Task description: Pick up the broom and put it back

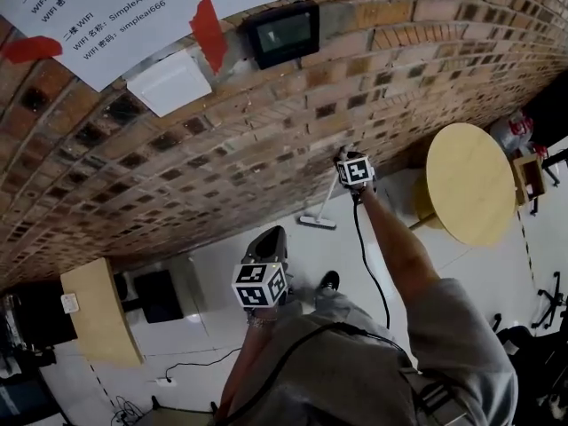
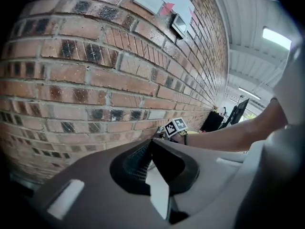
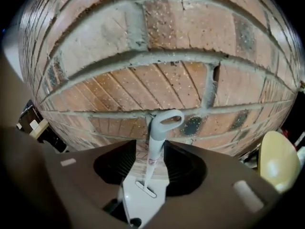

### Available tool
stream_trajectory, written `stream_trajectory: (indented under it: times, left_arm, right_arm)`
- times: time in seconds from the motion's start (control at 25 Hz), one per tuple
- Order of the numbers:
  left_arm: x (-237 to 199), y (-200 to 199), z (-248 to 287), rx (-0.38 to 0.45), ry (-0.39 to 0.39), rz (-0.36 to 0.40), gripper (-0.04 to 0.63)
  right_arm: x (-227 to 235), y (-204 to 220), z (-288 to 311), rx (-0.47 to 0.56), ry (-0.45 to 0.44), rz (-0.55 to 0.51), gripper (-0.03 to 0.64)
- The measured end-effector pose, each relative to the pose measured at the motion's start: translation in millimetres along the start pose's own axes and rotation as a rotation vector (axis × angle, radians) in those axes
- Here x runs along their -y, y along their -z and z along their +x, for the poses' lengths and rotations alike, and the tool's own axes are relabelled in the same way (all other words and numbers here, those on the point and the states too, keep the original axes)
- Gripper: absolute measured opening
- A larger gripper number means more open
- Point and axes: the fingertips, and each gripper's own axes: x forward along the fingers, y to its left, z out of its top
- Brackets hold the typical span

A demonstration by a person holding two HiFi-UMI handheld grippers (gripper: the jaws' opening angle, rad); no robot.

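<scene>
Jaws of the left gripper (image 2: pixel 151 147) are held pressed together, empty. Those of the right gripper (image 3: pixel 150 146) are spread around, not pinching, the slim grey-white loop-handled broom (image 3: pixel 155 135), leant upright against the red brick wall (image 3: pixel 157 42). It is judged already returned; only 1 withdrawal is left.

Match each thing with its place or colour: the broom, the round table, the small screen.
Things: 1 broom; 2 round table; 3 small screen.
Descriptions: A black, fixed on the brick wall; B handle between the open fingers of the right gripper; C pale yellow top.
Pairs: 1-B, 2-C, 3-A.
</scene>
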Motion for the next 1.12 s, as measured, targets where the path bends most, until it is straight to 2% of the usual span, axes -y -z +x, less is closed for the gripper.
stream_trajectory:
  times: [0.12,0.4,0.64,0.8,0.96,1.12]
  left_arm:
    - [-6,4,-3,-0.002,-0.019,-0.010,-0.034]
    - [-14,7,-1,-0.003,-0.035,-0.022,-0.032]
    - [0,6,3,-0.010,0.011,0.011,-0.032]
    - [7,3,1,-0.009,0.042,0.043,-0.032]
    - [14,-3,-2,0.000,0.077,0.078,-0.034]
    - [23,-10,-4,0.012,0.124,0.107,-0.034]
  right_arm:
    - [9,-5,6,-0.017,0.034,-0.022,0.115]
    - [-3,-4,1,0.040,-0.030,0.013,0.097]
    - [-26,18,-31,0.114,-0.063,0.047,0.095]
    - [-50,43,-60,0.137,-0.071,0.018,0.095]
    - [-74,62,-92,0.164,-0.061,-0.005,0.097]
    - [-91,63,-129,0.210,-0.036,-0.010,0.097]
